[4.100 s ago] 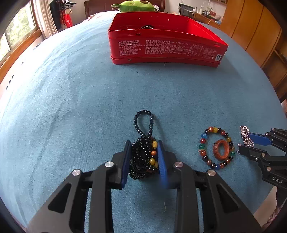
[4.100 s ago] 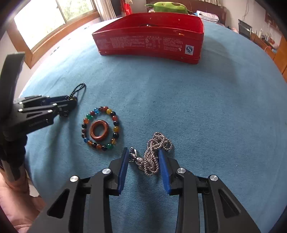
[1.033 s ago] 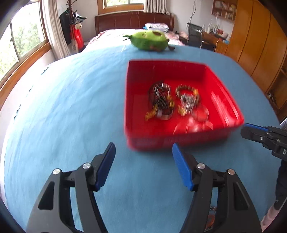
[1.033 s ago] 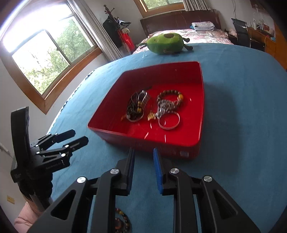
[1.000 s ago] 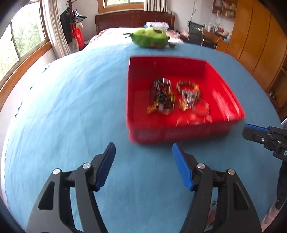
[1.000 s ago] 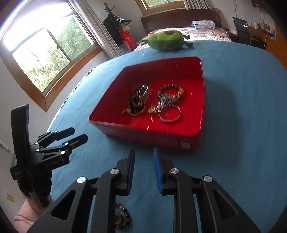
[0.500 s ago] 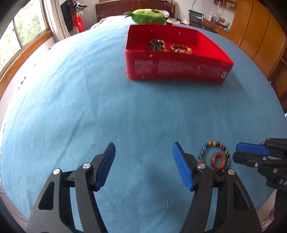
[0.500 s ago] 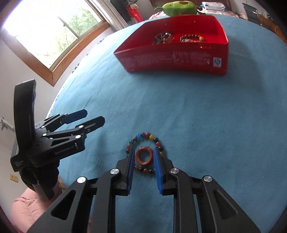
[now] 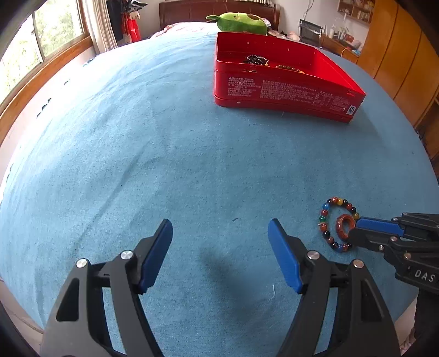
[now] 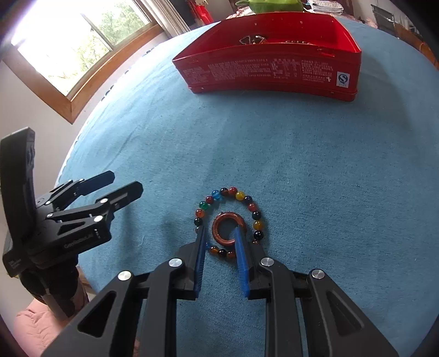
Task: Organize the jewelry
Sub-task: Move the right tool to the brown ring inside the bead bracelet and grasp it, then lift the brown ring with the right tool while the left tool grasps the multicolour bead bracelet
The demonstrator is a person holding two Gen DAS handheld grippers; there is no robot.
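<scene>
Resting low on the blue cloth (image 10: 315, 164), the right gripper (image 10: 219, 236) had its two blue fingers (image 10: 239, 244) a little apart, with nothing pinched between them. One finger tip sat inside the brown ring (image 10: 227, 228) and the other sat just outside the bead bracelet (image 10: 229, 219) on its left side, so the near parts of both were between the fingers. Whether the fingers touched the ring was too hard to tell. The near beads were partly hidden behind the fingers. The ring lay flat inside the bracelet, and both lay on the cloth close to the near edge. In the left camera the right gripper (image 9: 354, 233) covered part of the ring (image 9: 344, 226) and the bracelet (image 9: 333, 223). The left gripper (image 9: 219, 241) was spread wide and held nothing, above bare cloth (image 9: 164, 151). The red tin box (image 10: 269, 68) stood far back on the cloth. Its front wall hid most of what was inside; only the tops of some dark and shiny jewelry (image 9: 258, 60) peeked over. A green plush toy (image 9: 241, 24) sat behind the box (image 9: 288, 93), cut off at the top in the right camera.
</scene>
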